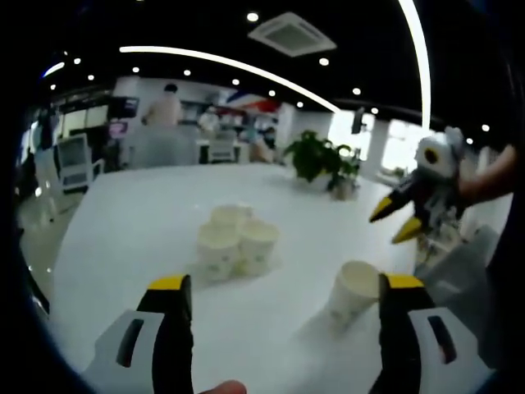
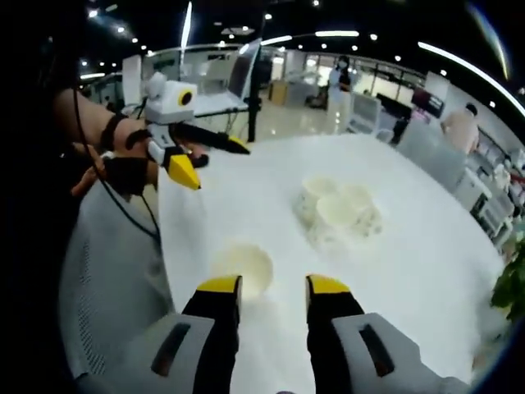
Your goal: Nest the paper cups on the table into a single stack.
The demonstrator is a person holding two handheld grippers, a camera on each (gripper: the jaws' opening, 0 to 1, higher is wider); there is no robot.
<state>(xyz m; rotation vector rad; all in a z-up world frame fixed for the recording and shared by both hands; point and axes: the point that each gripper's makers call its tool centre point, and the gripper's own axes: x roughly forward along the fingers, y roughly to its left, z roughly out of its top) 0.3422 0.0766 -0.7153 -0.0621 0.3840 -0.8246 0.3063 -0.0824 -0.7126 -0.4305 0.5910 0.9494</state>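
Lone paper cup point(image 2: 243, 267): upright on the white table point(image 2: 426, 263), mouth up, just ahead of the right gripper point(image 2: 273, 285) and off its left fingertip; in the left gripper view the same cup point(image 1: 353, 294) sits touching the inner side of that gripper's right finger.
Cup cluster point(image 1: 236, 241): three paper cups standing upright and touching one another, farther ahead, between the fingers' line of sight in the left gripper view; ahead and right of the fingers in the right gripper view point(image 2: 338, 210).
Long axis: all cups vertical, mouths up.
Left gripper point(image 1: 285, 284): jaws wide apart, empty; raised above the table.
Right gripper: jaws parted by a narrow gap, holding nothing.
Nearer hand: judged both are close to the lone cup; the left already half brackets it.
In the way: nothing between lone cup and cluster.
Surroundings: potted plant point(image 1: 318, 156) far beyond the fingers.
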